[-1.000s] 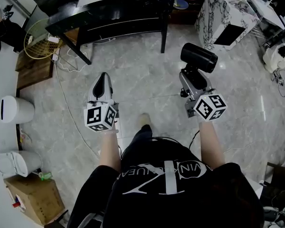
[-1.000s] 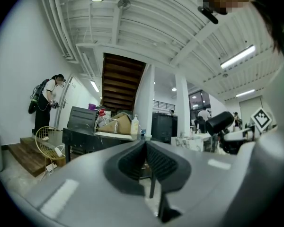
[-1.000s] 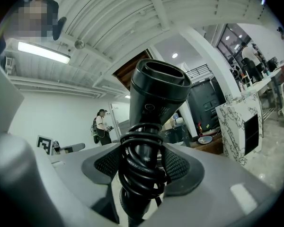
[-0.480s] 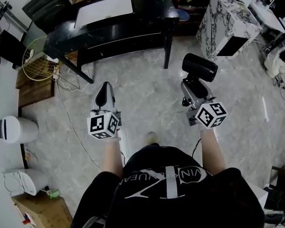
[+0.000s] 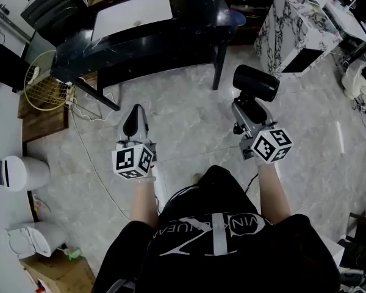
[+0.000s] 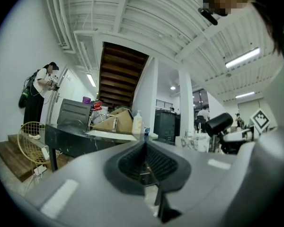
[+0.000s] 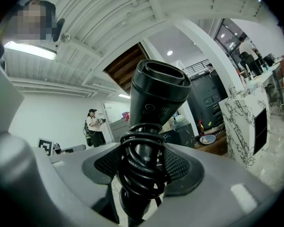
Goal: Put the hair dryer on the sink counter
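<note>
A black hair dryer [image 5: 255, 82] [image 7: 157, 98] stands up out of my right gripper [image 5: 249, 105], which is shut on its handle; the black cord [image 7: 141, 164] is coiled round that handle between the jaws. My left gripper [image 5: 134, 122] hangs at the same height over the marble floor, jaws closed together with nothing in them [image 6: 144, 167]. The black sink counter [image 5: 171, 32] with its white basin [image 5: 134, 11] lies ahead at the top of the head view, apart from both grippers.
A marble-patterned cabinet [image 5: 296, 23] stands at the right. A wire basket [image 5: 44, 81] and power strip sit left of the counter, with white bins [image 5: 21, 173] along the left wall. A person [image 6: 40, 96] stands far off by a door.
The view has shifted so the counter and basin sit slightly nearer and lower in frame. Both grippers keep their pose, the hair dryer still held in the right one.
</note>
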Tool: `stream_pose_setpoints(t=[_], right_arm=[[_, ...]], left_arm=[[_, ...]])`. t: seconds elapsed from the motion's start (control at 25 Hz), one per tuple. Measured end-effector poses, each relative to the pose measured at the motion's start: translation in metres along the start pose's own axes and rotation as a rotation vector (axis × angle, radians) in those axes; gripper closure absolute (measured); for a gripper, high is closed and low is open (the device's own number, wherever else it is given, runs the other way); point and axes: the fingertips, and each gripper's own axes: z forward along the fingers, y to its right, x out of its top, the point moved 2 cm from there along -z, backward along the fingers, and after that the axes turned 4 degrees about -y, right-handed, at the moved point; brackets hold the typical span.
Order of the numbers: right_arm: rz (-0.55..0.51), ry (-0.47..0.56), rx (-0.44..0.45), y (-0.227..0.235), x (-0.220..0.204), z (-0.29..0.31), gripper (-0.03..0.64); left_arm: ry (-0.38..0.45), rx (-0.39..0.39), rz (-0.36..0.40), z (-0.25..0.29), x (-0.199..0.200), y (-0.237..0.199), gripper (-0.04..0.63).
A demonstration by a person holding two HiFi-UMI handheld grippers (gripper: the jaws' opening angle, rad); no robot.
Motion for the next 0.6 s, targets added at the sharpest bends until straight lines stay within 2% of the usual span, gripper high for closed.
stream_pose_setpoints(t=[0.4,0.6], right_arm=[[0.007,-0.030,0.025,0.037,0.010,0.074,0.344],[-0.002,-0.058,0.069,0.053,0.033,0.126,0.344]], left_arm=[[-0.018,0.011,-0.019,0.073,-0.009,-0.017,0.595],[-0.013,0.011,-0.016,0.123,0.003,-0.022,0.595]])
